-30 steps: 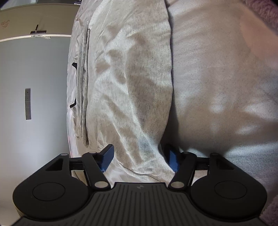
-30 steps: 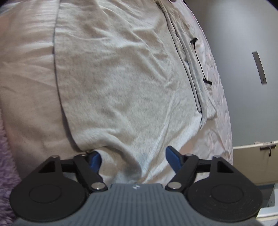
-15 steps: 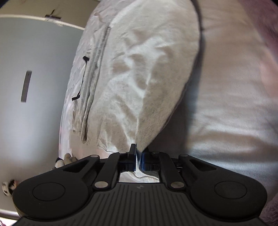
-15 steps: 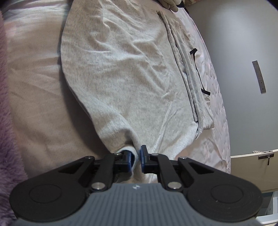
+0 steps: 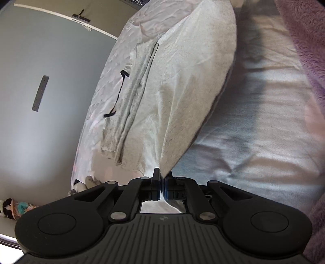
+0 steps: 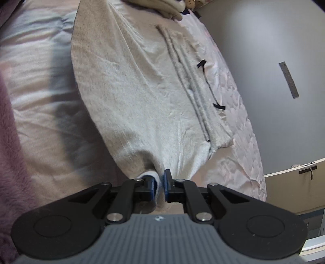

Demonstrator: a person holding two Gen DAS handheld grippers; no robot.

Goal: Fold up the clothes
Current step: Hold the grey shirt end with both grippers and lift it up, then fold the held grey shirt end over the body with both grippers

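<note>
A light grey sweat garment (image 5: 182,85) lies on the bed, its ribbed waistband with a black drawstring (image 5: 119,95) toward the bed's edge. My left gripper (image 5: 161,186) is shut on one corner of the garment and lifts that edge off the sheet. In the right wrist view the same garment (image 6: 142,97) spreads away from me, drawstring (image 6: 209,85) at the right. My right gripper (image 6: 159,185) is shut on the other corner, with the cloth bunched between the blue pads.
The pale pink bedsheet (image 5: 254,121) lies under the garment. A purple fleece blanket (image 5: 304,40) runs along one side and also shows in the right wrist view (image 6: 12,142). The grey floor (image 5: 40,81) lies beyond the bed's edge. A soft toy (image 6: 162,8) sits at the far end.
Both grippers were open around the garment's edge a second ago. They shut on its corners and have since lifted and pulled the cloth back, so the held edge now rises off the bed.
</note>
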